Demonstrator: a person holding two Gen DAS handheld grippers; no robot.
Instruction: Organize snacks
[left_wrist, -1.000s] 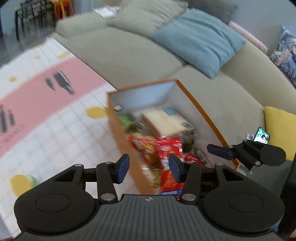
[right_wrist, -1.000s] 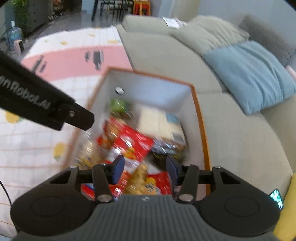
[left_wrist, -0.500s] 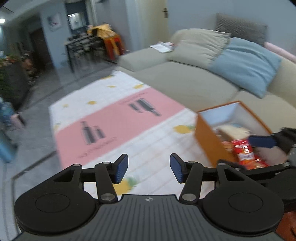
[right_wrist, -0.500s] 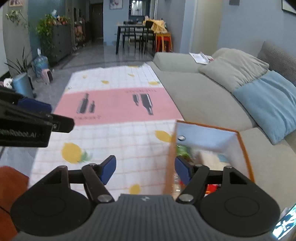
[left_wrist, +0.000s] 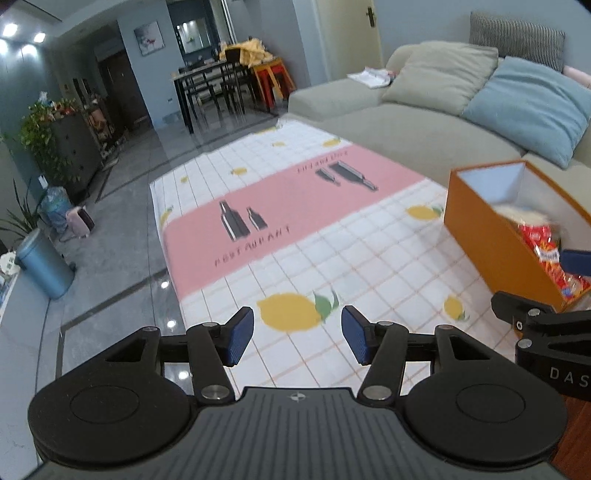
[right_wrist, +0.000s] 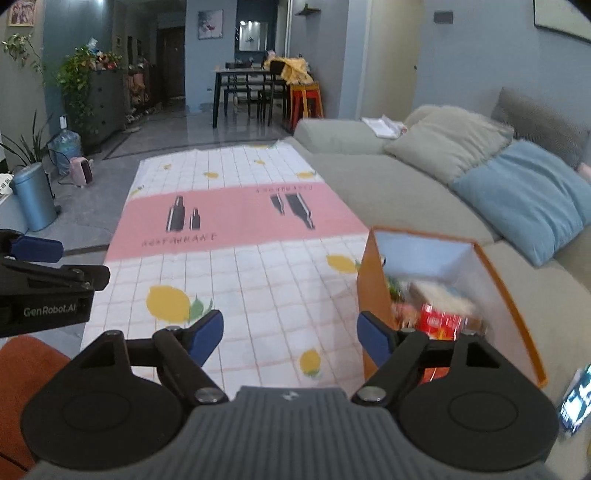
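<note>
Both the left gripper (left_wrist: 297, 334) and right gripper (right_wrist: 290, 336) have been swung off the box (right_wrist: 376, 295), now at 3 o'clock, jaws just opened and empty, so packing appears finished.

Black hand-held gripper (left_wrist: 297, 334), blue pads (left_wrist: 240, 334)

1. A pink-and-white checked floor mat with lemon prints (right_wrist: 236, 236) lay on the grey tiled floor (right_wrist: 92, 210).
2. Right of the mat stood a beige fabric sofa (right_wrist: 388, 192).
3. Beyond the mat stood a black dining table (right_wrist: 247, 79).
4. Left of the mat stood a blue cylindrical bin (right_wrist: 33, 195).
</note>
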